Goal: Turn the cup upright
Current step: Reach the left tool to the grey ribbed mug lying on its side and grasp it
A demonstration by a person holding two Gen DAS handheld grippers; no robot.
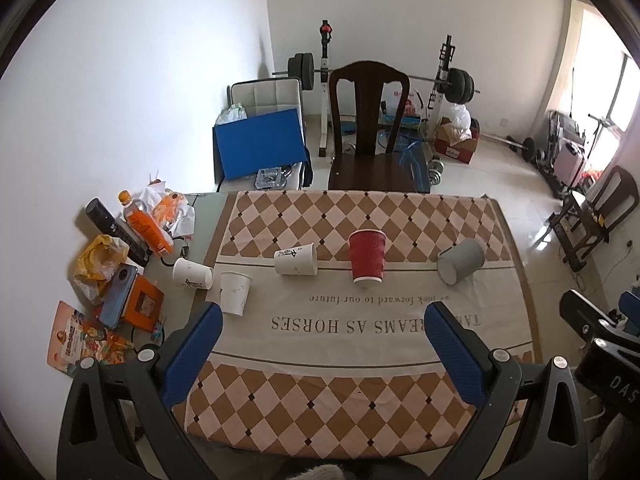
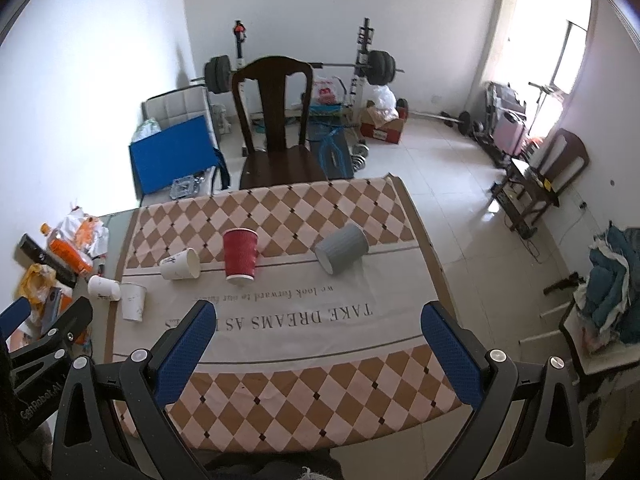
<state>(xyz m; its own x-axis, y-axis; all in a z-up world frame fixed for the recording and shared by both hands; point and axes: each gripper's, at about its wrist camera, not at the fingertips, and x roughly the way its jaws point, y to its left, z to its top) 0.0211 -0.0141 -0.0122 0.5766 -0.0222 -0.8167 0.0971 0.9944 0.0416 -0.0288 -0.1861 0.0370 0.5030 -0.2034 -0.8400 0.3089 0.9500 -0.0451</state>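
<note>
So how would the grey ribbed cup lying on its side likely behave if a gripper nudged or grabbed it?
The grey cup lies on its side on the tablecloth, so a nudge would probably roll it in a curve, since it tapers. Its ribbed wall should give the pads decent grip. It appears empty, so probably light.

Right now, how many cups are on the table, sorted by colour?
White cups: 3
Red cup: 1
Grey cup: 1
Total: 5

Bare tablecloth (image 2: 304, 332) before red cup (image 2: 239, 255)
</note>
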